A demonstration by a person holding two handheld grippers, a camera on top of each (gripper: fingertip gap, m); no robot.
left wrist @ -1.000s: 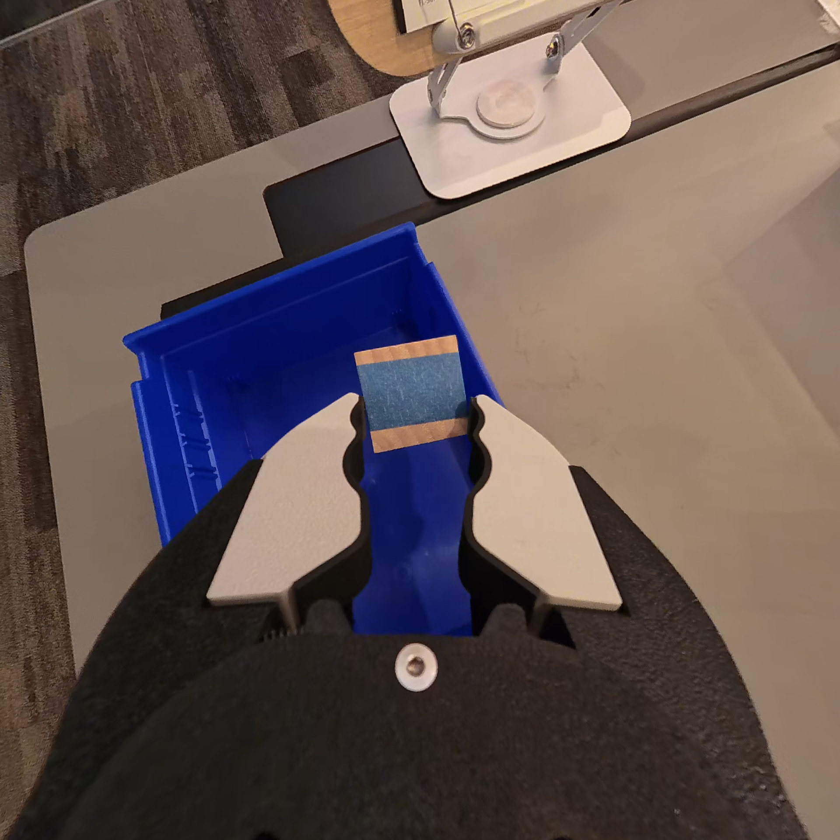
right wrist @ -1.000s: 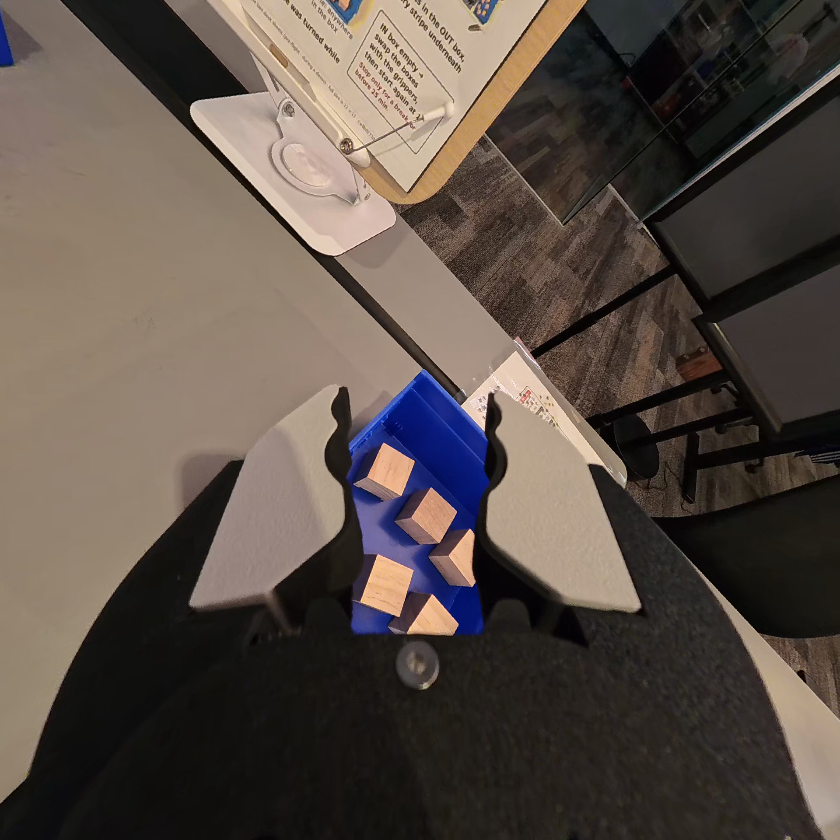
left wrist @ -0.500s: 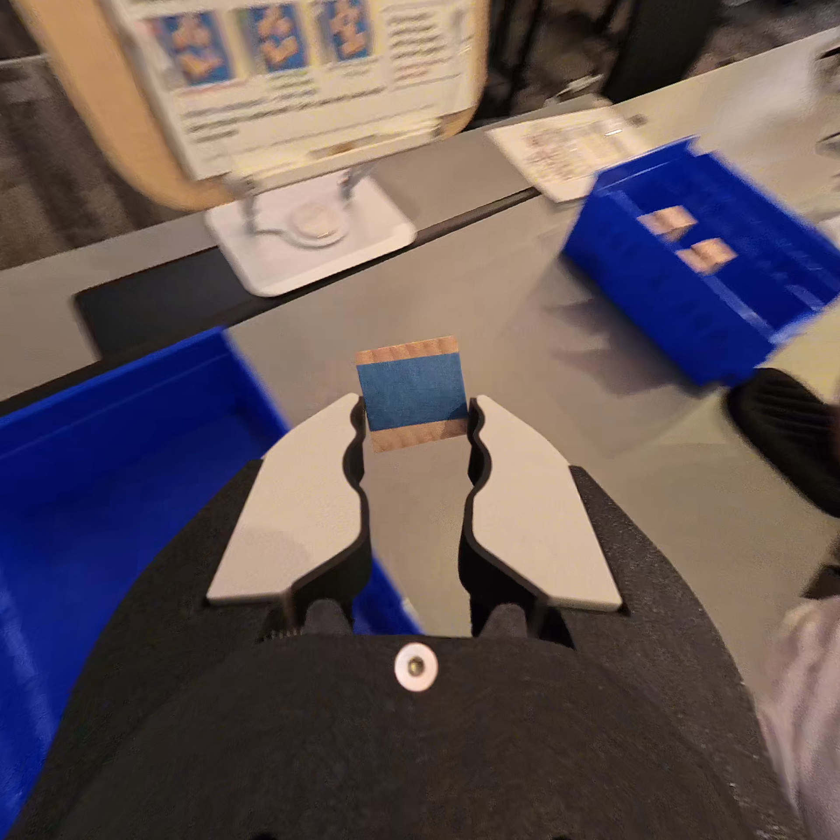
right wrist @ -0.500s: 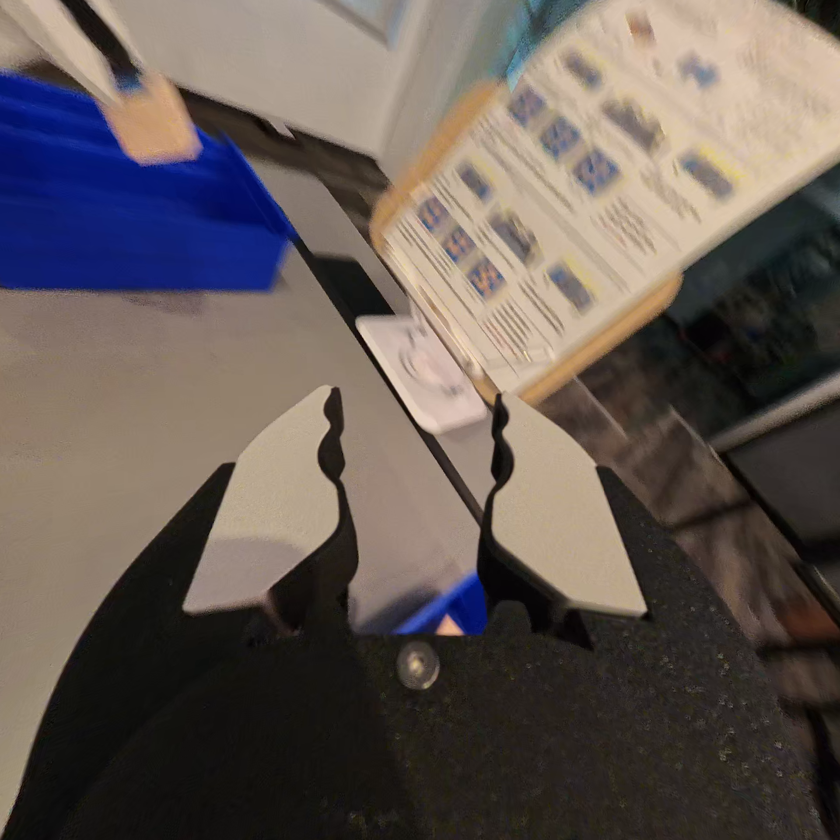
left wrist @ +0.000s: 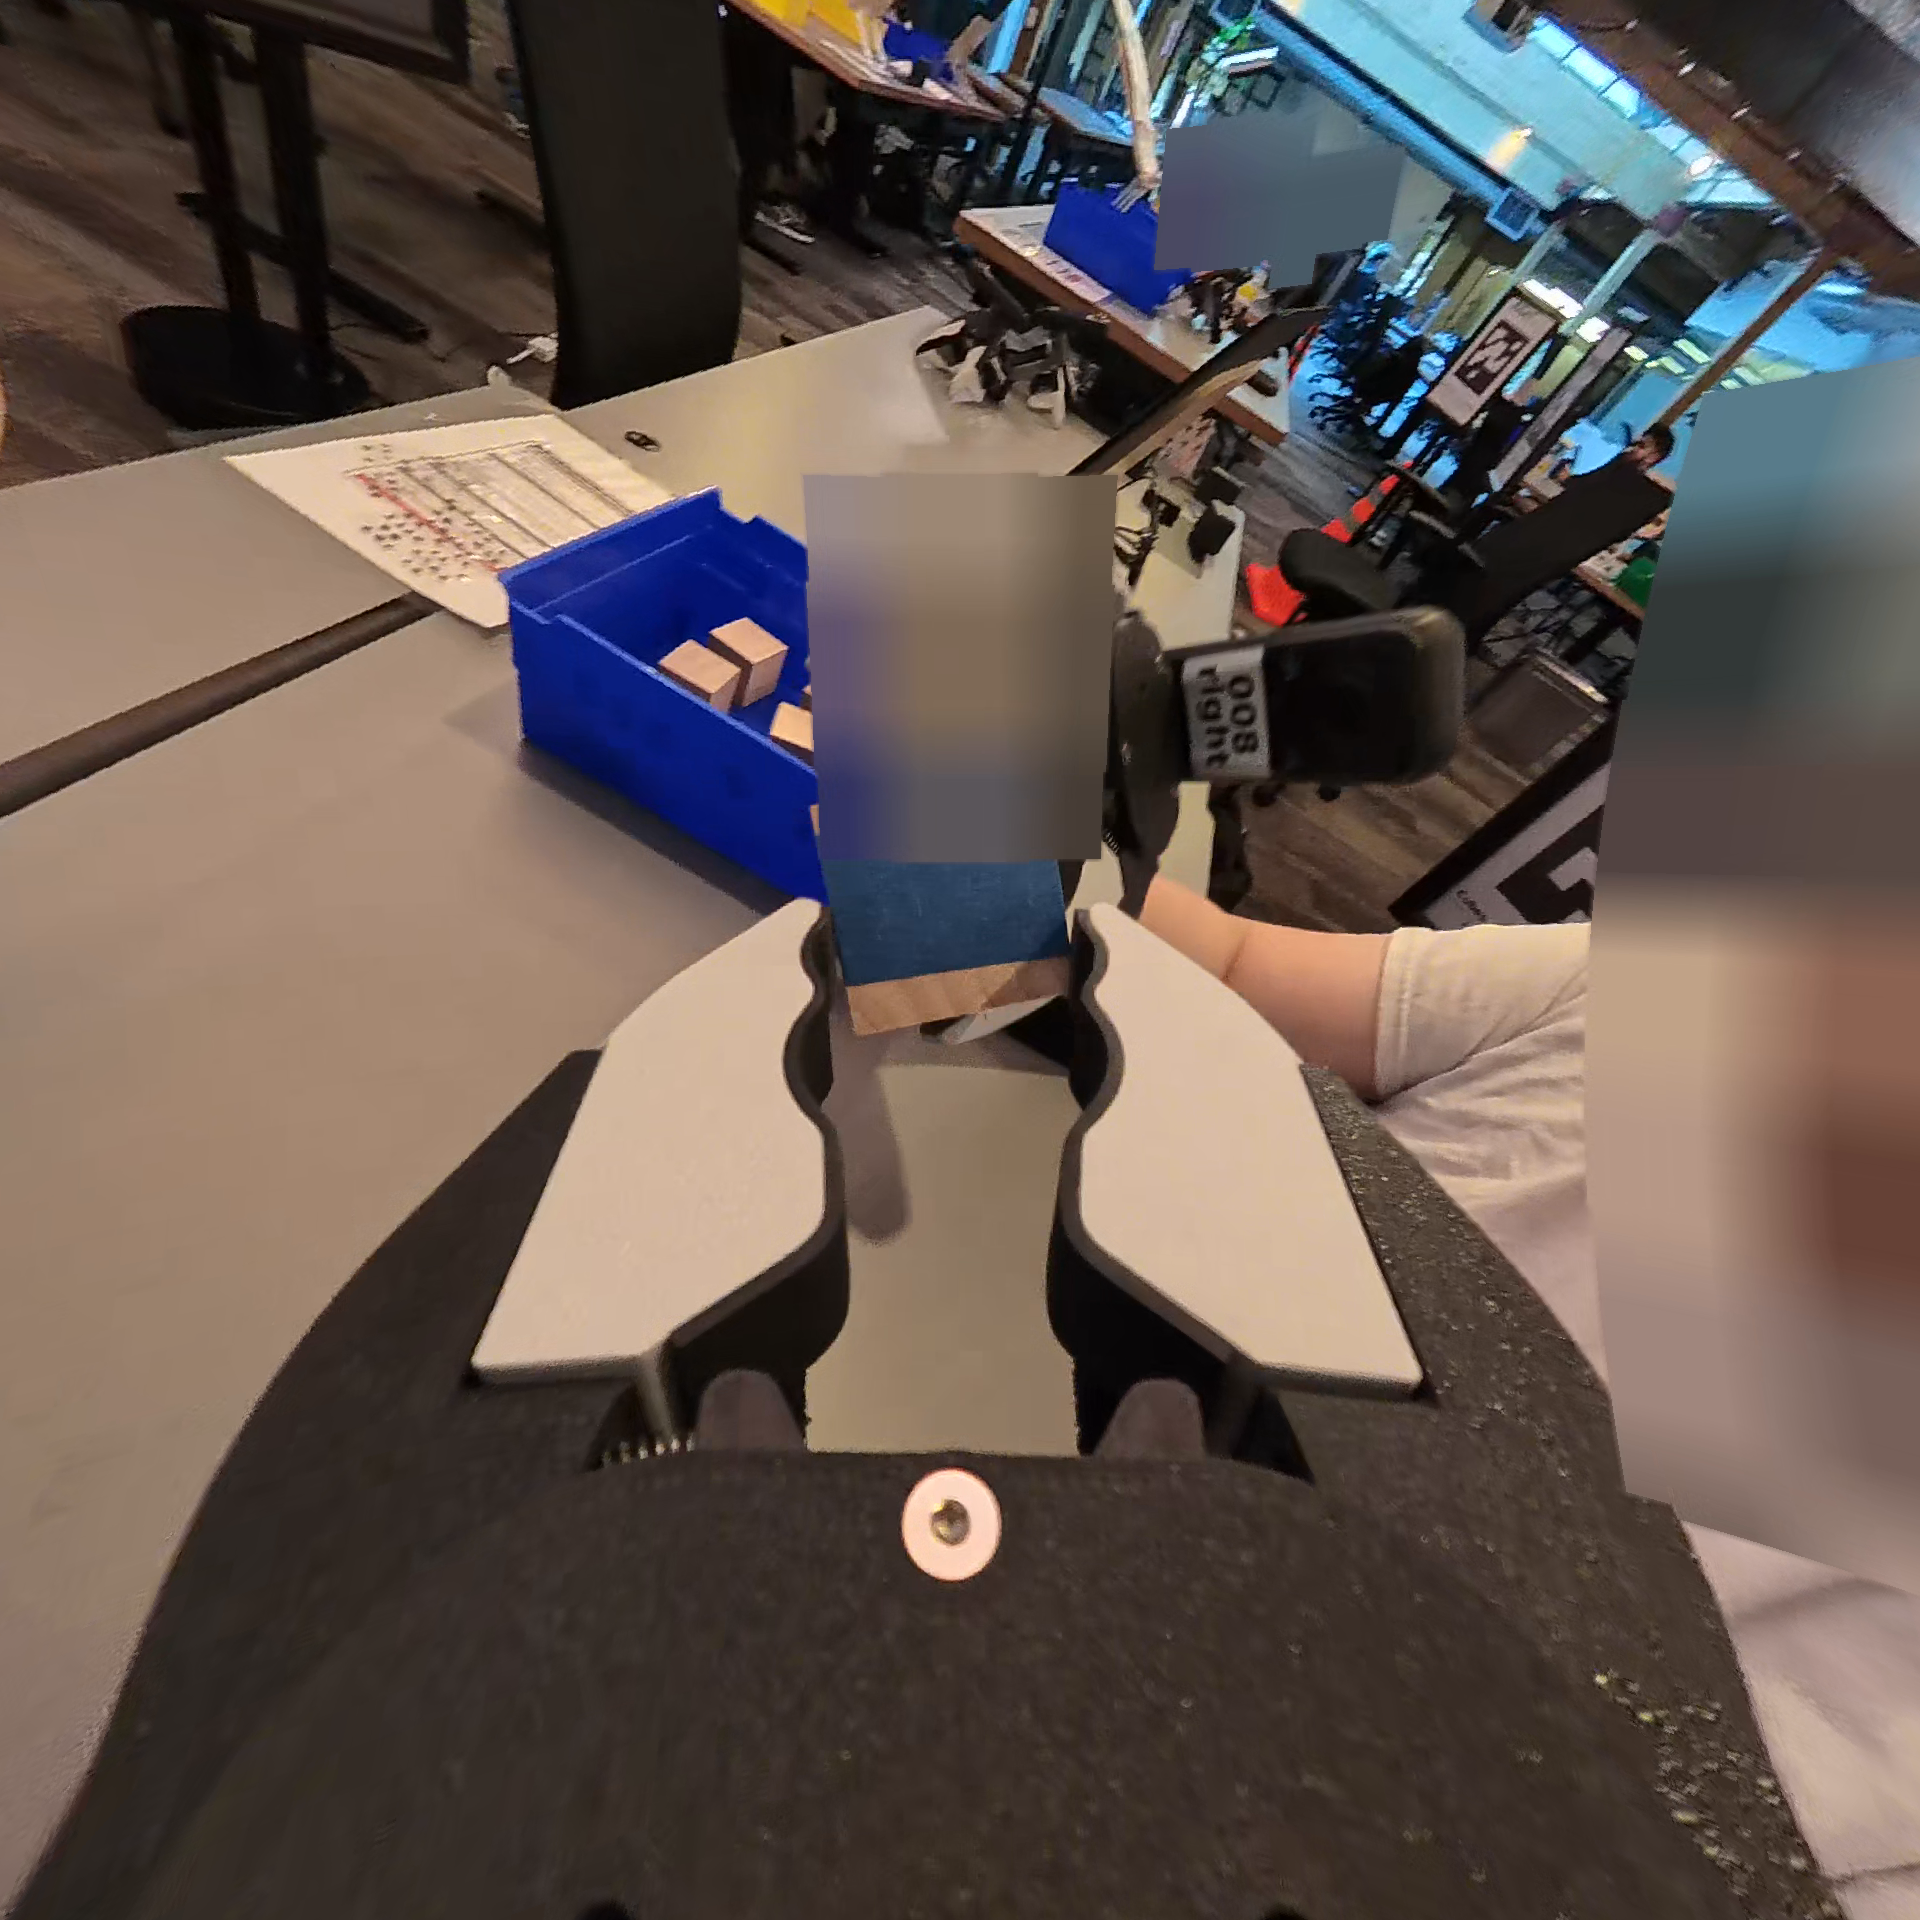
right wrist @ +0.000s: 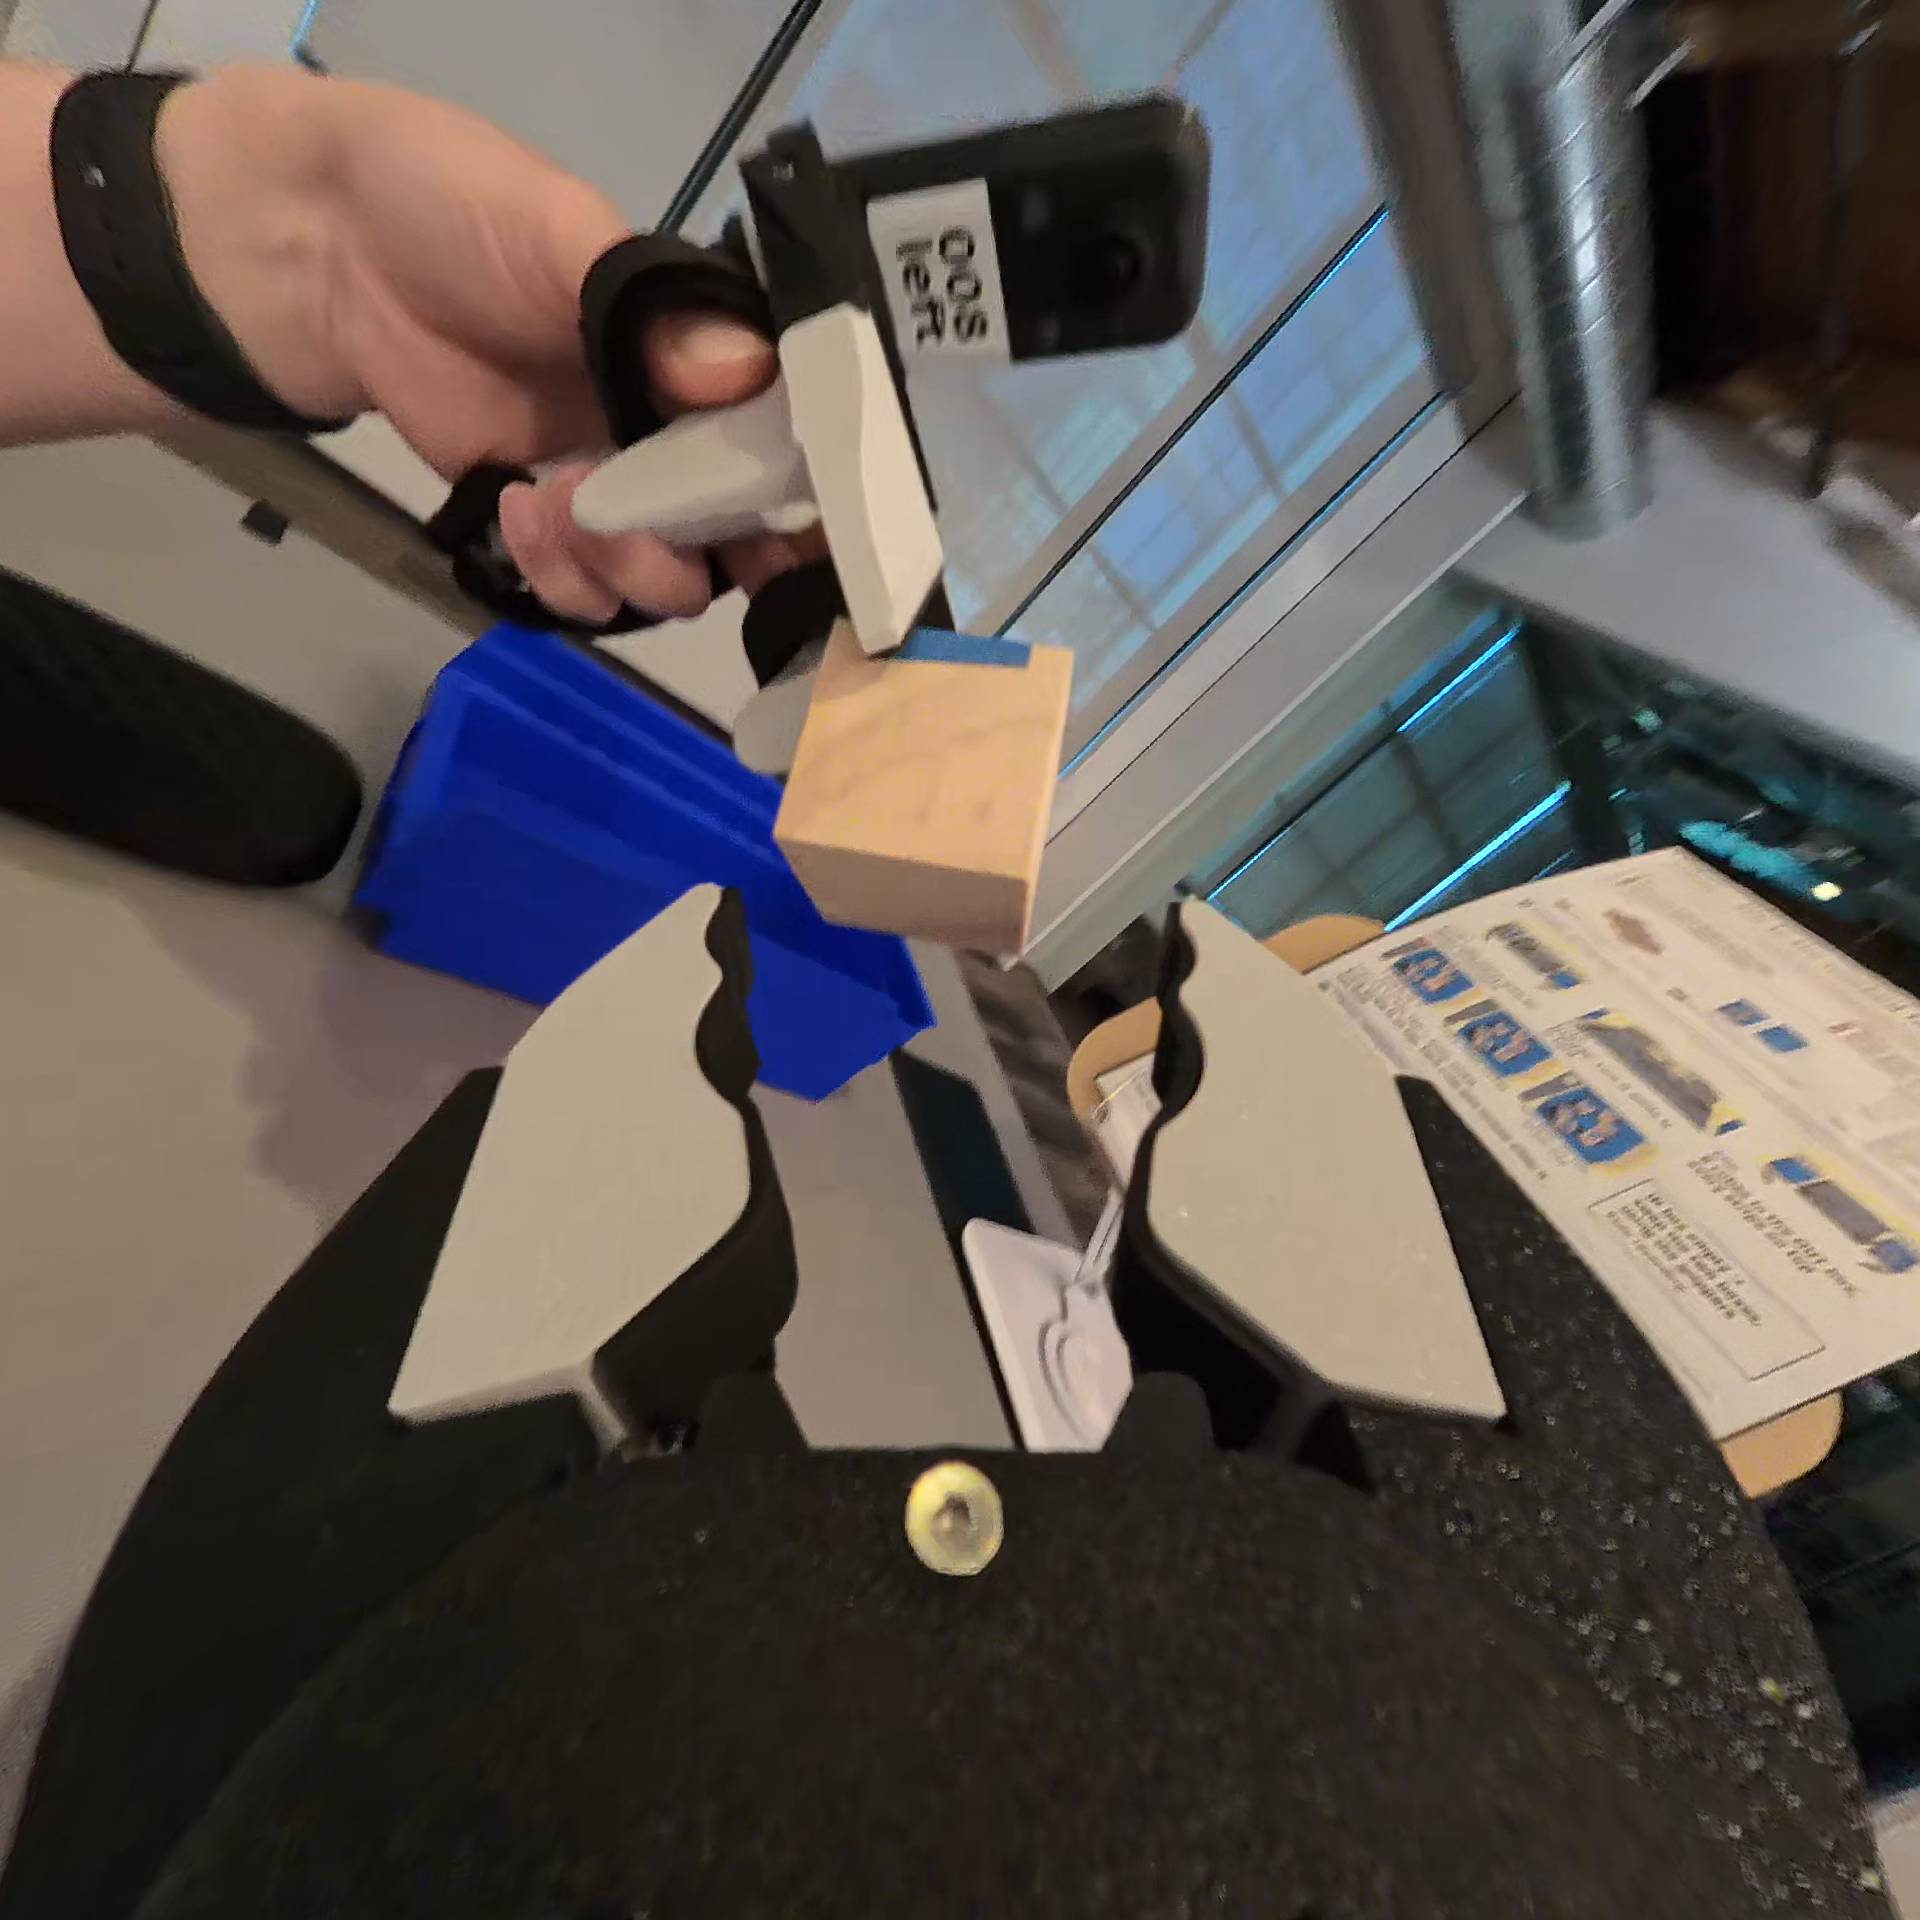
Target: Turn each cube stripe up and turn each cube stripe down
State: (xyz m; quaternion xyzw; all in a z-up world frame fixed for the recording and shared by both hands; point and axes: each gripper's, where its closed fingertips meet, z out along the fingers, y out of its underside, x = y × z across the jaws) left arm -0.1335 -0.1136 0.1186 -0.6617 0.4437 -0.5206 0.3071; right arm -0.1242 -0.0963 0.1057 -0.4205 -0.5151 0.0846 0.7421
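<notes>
Smooth pale wood cube (right wrist: 925, 790), glossy plastic bin (left wrist: 644, 707).

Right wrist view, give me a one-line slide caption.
Open right hand-held gripper faces a wooden cube held above the table by the left hand-held gripper, blue bin behind.

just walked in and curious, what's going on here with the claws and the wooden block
A person holds a claw in each hand. The left claw is shut on a wooden block with a blue stripe, held up in the air above the grey table. The right claw is open and empty, pointed at the block from close by. A blue bin on the table holds more wooden blocks, and another blue bin sits behind the raised block.
</notes>
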